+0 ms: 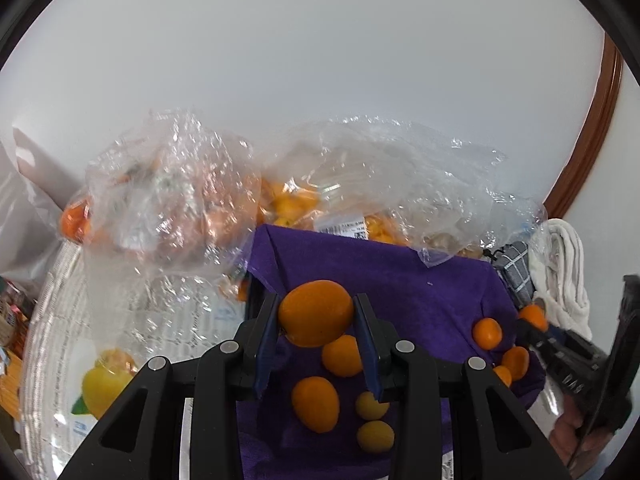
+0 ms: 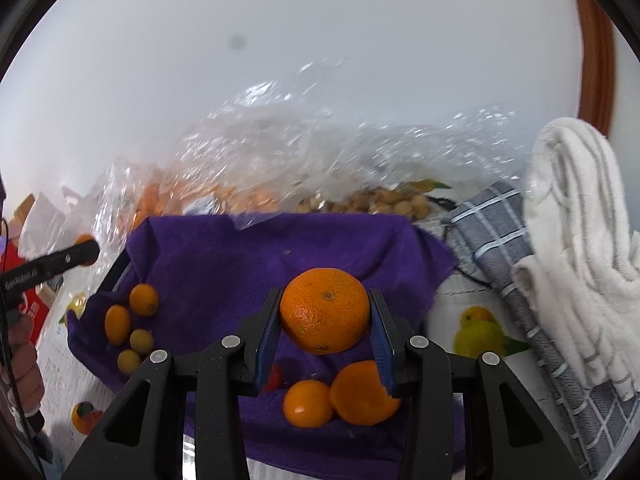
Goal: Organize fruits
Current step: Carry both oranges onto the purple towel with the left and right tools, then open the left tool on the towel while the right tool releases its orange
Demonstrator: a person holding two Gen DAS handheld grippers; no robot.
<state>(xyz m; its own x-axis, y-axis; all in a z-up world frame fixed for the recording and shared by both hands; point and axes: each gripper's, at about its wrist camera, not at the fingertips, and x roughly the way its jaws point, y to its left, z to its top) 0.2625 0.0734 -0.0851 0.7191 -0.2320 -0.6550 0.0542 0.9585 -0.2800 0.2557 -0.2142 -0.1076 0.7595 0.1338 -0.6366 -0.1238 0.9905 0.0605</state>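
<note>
We are looking first at the purple cloth [image 2: 224, 264], which is covering most of the work area under both tools. Behind it, clear plastic bags [image 1: 172, 192] are standing crumpled against the pale wall, and they are holding orange fruits and some pale round ones that we cannot name. At the right side a white towel [image 2: 580, 216] is lying folded on a grey checked cloth [image 2: 500, 240].

Our right gripper [image 2: 325, 312] is holding a mandarin [image 2: 325, 310] between its blue pads, above the purple cloth. Two more mandarins [image 2: 362, 394] are resting on the cloth just below it, touching each other.

Our left gripper [image 1: 316, 314] is holding a smaller, smooth oval orange fruit, a kumquat [image 1: 315, 312], with both pads pressing on its sides. Under it several kumquats [image 1: 315, 403] are lying on the same cloth, some orange and some more yellow. In the right wrist view we are seeing this small group [image 2: 132, 326] at the left edge of the cloth, well apart from the mandarins.
</note>
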